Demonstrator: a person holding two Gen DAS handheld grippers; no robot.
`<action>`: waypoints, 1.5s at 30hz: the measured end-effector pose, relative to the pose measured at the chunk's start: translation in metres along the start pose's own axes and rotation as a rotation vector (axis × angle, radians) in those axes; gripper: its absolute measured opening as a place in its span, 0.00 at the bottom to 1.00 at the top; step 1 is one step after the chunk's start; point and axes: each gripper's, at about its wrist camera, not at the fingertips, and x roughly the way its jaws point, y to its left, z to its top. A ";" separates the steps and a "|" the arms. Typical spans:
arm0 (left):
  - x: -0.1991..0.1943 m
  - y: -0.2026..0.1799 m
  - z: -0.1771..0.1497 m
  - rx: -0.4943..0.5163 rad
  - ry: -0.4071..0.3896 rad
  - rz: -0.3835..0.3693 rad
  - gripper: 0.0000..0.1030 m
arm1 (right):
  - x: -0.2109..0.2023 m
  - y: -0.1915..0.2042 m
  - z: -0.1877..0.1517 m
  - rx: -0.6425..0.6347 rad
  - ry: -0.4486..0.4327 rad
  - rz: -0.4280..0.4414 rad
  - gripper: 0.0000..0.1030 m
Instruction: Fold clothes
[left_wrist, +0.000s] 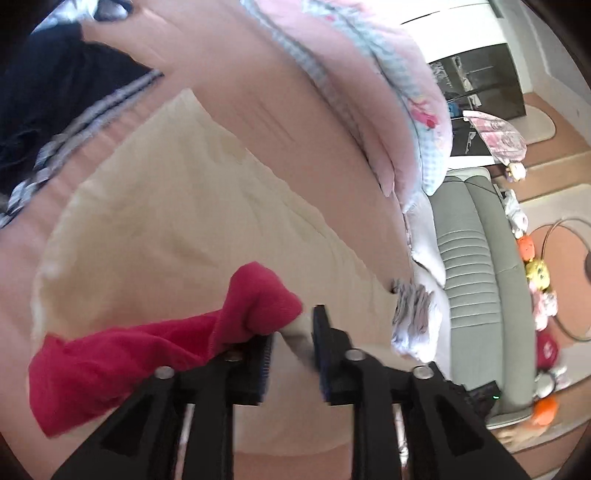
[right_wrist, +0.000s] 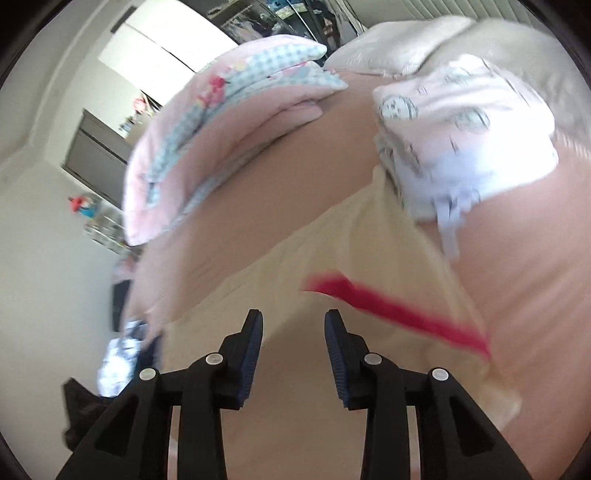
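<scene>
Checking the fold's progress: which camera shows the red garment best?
The left wrist view: the red garment fills the lower left, bunched against the left gripper. The right wrist view shows only a blurred red strip.

A grey-green sofa lined with stuffed toys stands at the right of the frame, a dark cabinet in the upper right, beside daylit pale walls.

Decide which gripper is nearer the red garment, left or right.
Left. The left gripper has the red garment draped against one of its open jaws. The right gripper hangs open and apart from it, above the cream cloth.
</scene>
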 end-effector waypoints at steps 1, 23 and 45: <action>0.000 -0.002 0.005 0.026 -0.003 0.003 0.33 | 0.003 -0.002 0.005 -0.007 0.006 -0.011 0.33; 0.058 0.006 -0.033 0.638 0.105 0.388 0.15 | 0.081 -0.005 -0.034 -0.623 0.168 -0.255 0.17; 0.061 -0.033 0.075 0.637 -0.173 0.406 0.08 | 0.084 0.029 0.034 -0.585 -0.160 -0.329 0.11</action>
